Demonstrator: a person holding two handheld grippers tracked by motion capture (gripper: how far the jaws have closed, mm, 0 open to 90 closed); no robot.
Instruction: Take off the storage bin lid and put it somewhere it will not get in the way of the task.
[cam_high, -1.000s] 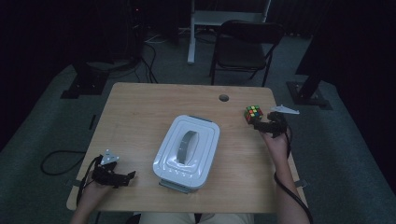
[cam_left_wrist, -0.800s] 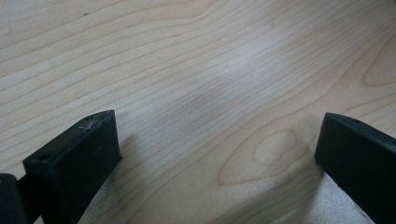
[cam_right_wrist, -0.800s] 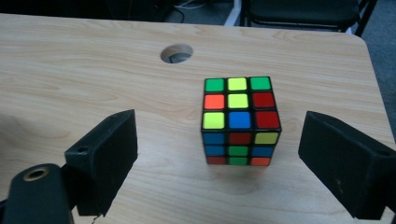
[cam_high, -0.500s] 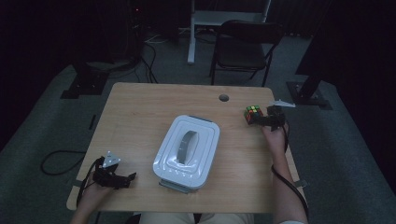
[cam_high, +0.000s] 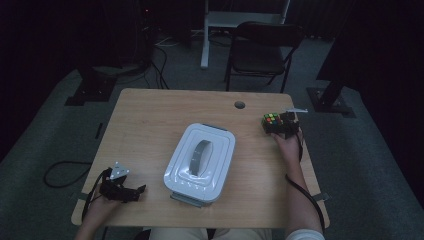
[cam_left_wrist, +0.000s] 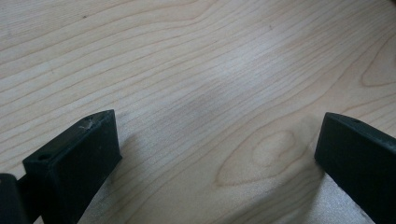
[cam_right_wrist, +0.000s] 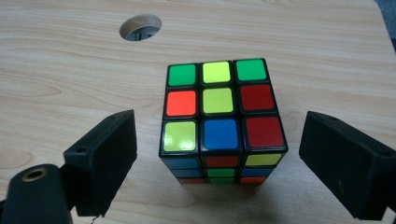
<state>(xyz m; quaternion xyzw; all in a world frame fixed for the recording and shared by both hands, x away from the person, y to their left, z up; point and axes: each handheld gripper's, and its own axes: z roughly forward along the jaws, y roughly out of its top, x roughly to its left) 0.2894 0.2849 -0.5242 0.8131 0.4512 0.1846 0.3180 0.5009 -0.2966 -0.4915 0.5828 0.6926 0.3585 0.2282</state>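
A scrambled colour cube (cam_high: 271, 122) (cam_right_wrist: 220, 122) stands on the wooden table (cam_high: 165, 120) near its right edge. My right gripper (cam_high: 285, 125) (cam_right_wrist: 219, 158) is open right behind the cube, one jaw on each side of it with a gap to each face. A white lidded box (cam_high: 201, 161) with a grey handle lies in the middle of the table. At the near left corner my left gripper (cam_high: 131, 192) (cam_left_wrist: 215, 154) rests low over bare wood, open with nothing between its jaws.
A round cable hole (cam_high: 240, 105) (cam_right_wrist: 140, 27) is in the tabletop behind the cube. A dark chair (cam_high: 262, 50) and a white desk leg stand beyond the far edge. Cables lie on the grey floor at the left.
My right gripper has moved forward and left up to the cube, so its jaws now flank it. The left gripper has stayed in place.
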